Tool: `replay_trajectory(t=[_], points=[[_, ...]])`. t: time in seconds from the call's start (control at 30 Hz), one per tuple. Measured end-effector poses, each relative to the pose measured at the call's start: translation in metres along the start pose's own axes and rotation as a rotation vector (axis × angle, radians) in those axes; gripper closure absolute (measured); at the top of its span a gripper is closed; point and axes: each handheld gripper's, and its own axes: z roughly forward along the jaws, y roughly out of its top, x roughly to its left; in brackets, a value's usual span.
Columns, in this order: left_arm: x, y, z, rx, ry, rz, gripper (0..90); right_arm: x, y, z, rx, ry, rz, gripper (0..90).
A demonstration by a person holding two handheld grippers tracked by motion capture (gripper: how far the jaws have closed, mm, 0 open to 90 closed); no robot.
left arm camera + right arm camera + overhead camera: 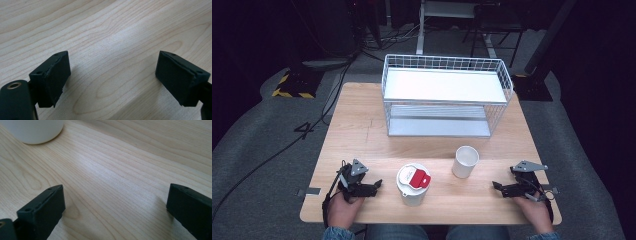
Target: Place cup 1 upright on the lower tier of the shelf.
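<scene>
White lidded cup point(413, 184) upright on counter point(362, 130), just right of left gripper point(373, 186); fingers spread, empty.

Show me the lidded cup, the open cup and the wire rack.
lidded cup point(413, 178), high view, on its red-and-white lid
open cup point(463, 165), high view, on its outer wall
wire rack point(442, 64), high view, on its back rim

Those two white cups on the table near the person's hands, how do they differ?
The cup with the red-tabbed lid is closed on top, while the open cup shows its empty inside. The lidded cup stands nearer the left gripper, the open cup nearer the right gripper and a little farther back toward the wire rack. The lidded cup looks wider at the top. Both are white, upright and untouched on the wooden table.
</scene>
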Motion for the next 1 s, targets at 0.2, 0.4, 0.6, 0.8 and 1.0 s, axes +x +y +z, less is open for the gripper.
replay_trajectory(t=[0.2, 0.4, 0.6, 0.8, 1.0], points=[[0.0, 0.0, 0.0, 0.002, 0.0, -0.004, 13.5, -0.002, 0.001, -0.007, -0.026, 0.0, 0.017, 3.7], [0.0, 0.0, 0.0, -0.002, 0.002, -0.004, 13.6, 0.0, 0.006, -0.017, -0.036, 0.0, -0.015, 4.0], [-0.001, 0.0, 0.0, -0.002, 0.006, -0.008, 13.5, 0.004, 0.013, -0.027, -0.051, 0.001, -0.032, 4.1], [-0.001, 0.0, 0.0, -0.002, 0.007, -0.01, 13.5, 0.009, 0.019, -0.031, -0.068, 0.024, -0.041, 4.1], [-0.001, 0.0, 0.0, -0.002, 0.007, -0.009, 13.5, 0.02, 0.029, -0.035, -0.099, 0.05, -0.061, 4.1]])
